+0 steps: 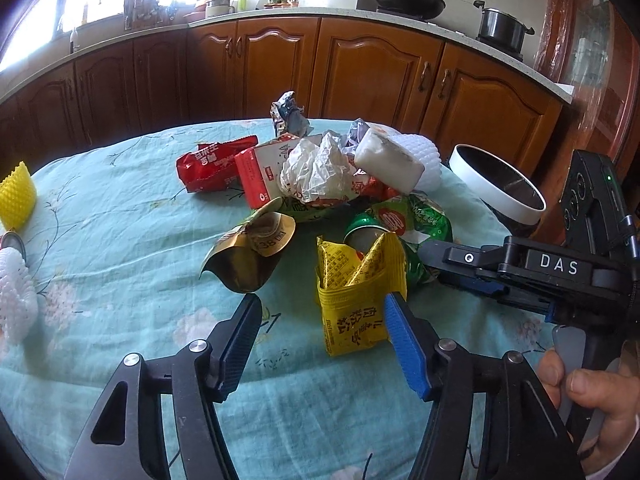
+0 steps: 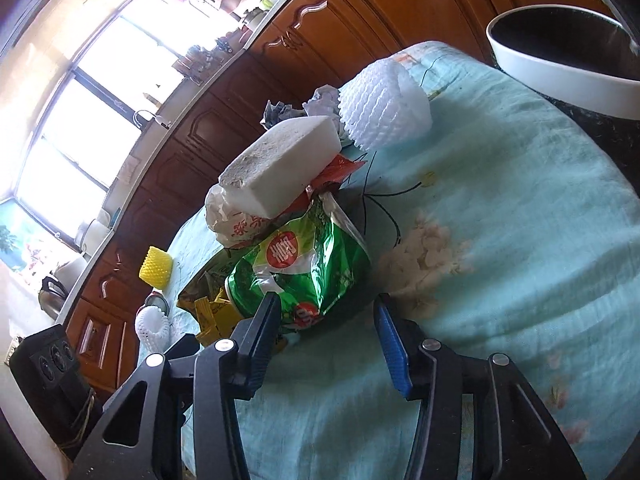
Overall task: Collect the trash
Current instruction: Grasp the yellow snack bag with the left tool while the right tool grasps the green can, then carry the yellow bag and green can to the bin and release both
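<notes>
A heap of trash lies on the light blue flowered tablecloth (image 1: 120, 216). My left gripper (image 1: 320, 312) is open; a torn yellow wrapper (image 1: 352, 296) stands just ahead, against its right finger. A gold pouch (image 1: 248, 252) lies to the left. Behind are a green wrapper (image 1: 416, 220), a red carton (image 1: 256, 172), a red packet (image 1: 208, 164), crumpled paper (image 1: 316, 168) and a white foam block (image 1: 388, 160). My right gripper (image 2: 324, 312) is open, low over the cloth, with the green wrapper (image 2: 304, 256) at its tips. It also shows in the left wrist view (image 1: 436, 256).
A white-rimmed bin (image 1: 500, 184) stands at the table's right edge, also in the right wrist view (image 2: 560, 60). White foam netting (image 2: 380, 104) lies behind the heap. A yellow foam net (image 1: 16, 196) and a white one (image 1: 16, 296) sit at the left. Wooden cabinets (image 1: 360, 64) stand behind.
</notes>
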A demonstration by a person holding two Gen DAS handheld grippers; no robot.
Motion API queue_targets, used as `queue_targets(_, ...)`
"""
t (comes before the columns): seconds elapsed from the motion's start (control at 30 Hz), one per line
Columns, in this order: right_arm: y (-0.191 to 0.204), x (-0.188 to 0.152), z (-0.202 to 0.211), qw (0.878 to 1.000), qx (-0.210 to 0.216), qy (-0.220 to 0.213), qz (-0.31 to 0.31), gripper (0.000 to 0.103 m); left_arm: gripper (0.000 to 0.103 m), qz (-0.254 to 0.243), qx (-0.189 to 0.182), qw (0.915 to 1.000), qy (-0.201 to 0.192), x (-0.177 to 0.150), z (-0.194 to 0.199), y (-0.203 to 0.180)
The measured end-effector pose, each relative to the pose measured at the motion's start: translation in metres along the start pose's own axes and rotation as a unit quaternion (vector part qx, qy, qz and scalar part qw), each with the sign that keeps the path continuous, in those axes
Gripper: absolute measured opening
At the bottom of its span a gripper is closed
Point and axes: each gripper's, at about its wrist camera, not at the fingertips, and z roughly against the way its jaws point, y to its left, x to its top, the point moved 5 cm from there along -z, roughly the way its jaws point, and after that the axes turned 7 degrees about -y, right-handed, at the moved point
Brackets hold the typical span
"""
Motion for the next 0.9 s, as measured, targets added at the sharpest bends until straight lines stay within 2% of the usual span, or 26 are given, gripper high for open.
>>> queue_targets(0.07, 0.001, 0.003, -0.005, 1.000, 0.007, 0.004, -0.003, 0.046, 0.054, -0.002, -0.008, 0.9999, 0.008, 0.001, -0.007, -0.002)
queue_targets(0.13, 0.003, 0.006, -0.007, 1.000, 0.020, 0.006, -0.004, 0.039, 0.038, -0.004, -0.019, 0.9997, 0.012, 0.001, -0.012, -0.005)
queue_targets(0.17, 0.004, 0.007, -0.007, 1.000, 0.022, 0.004, 0.000, 0.030, 0.034, -0.007, -0.025, 0.9996, 0.013, 0.002, -0.013, -0.007)
queue_targets(0.23, 0.009, 0.010, -0.001, 1.000, 0.023, -0.006, 0.015, 0.024, 0.028, -0.016, -0.023, 0.9995, 0.011, 0.003, -0.014, -0.011)
queue_targets(0.27, 0.010, 0.011, 0.003, 1.000, 0.017, -0.013, 0.023, 0.014, 0.026, -0.022, -0.021, 0.9995, 0.007, 0.004, -0.014, -0.013)
queue_targets(0.3, 0.009, 0.013, 0.007, 0.999, 0.008, -0.018, 0.030, 0.012, 0.024, -0.023, -0.026, 0.9994, 0.006, 0.005, -0.014, -0.014)
queue_targets(0.63, -0.016, 0.021, 0.062, 0.996, -0.036, -0.061, 0.051, 0.011, 0.020, -0.042, -0.069, 0.9967, -0.007, 0.015, -0.008, -0.048)
queue_targets(0.9, -0.032, 0.039, 0.102, 0.986, -0.090, -0.109, 0.082, 0.011, 0.020, -0.058, -0.093, 0.9939, -0.002, 0.029, -0.025, -0.075)
